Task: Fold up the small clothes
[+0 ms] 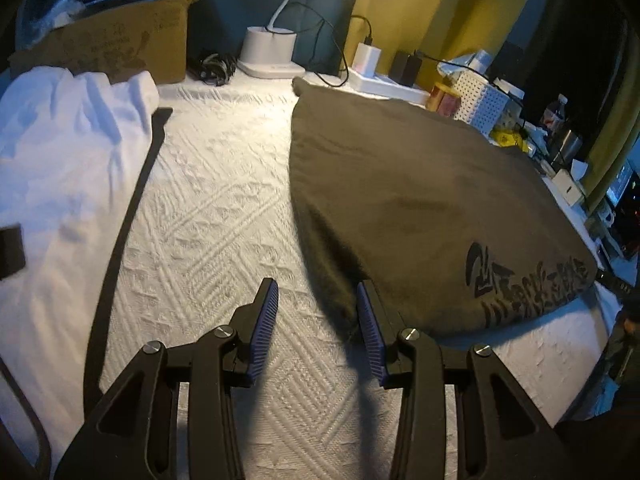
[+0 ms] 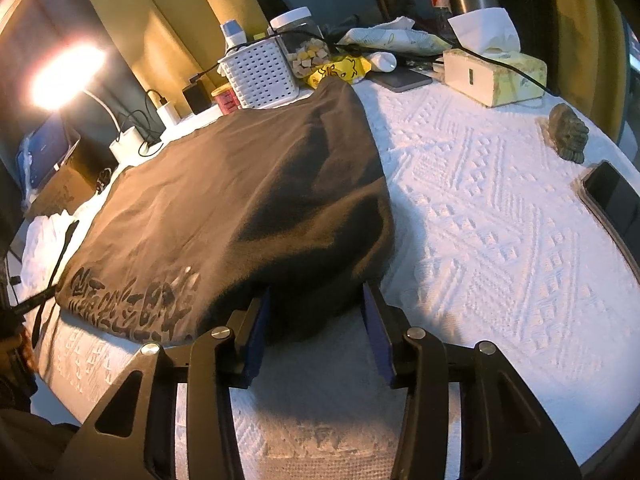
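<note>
Lying flat on the white textured cover (image 1: pixel 224 208), the brown garment (image 1: pixel 420 200) appeared already folded, though its far edge was dim. Both the left gripper (image 1: pixel 318 312) and right gripper (image 2: pixel 316 312) stood open, empty, at its near hem; a white garment (image 1: pixel 60 152) lay unfolded nearby.

A brown shirt (image 1: pixel 420 200) lies spread out flat. It has black writing (image 1: pixel 532 284) near one edge. A crumpled white cloth (image 1: pixel 68 152) lies well apart from it.

Bare quilted bedcover (image 1: pixel 224 208) lies open between the brown garment (image 1: pixel 420 200) and white garment (image 1: pixel 60 168); clutter lines the far edge.
</note>
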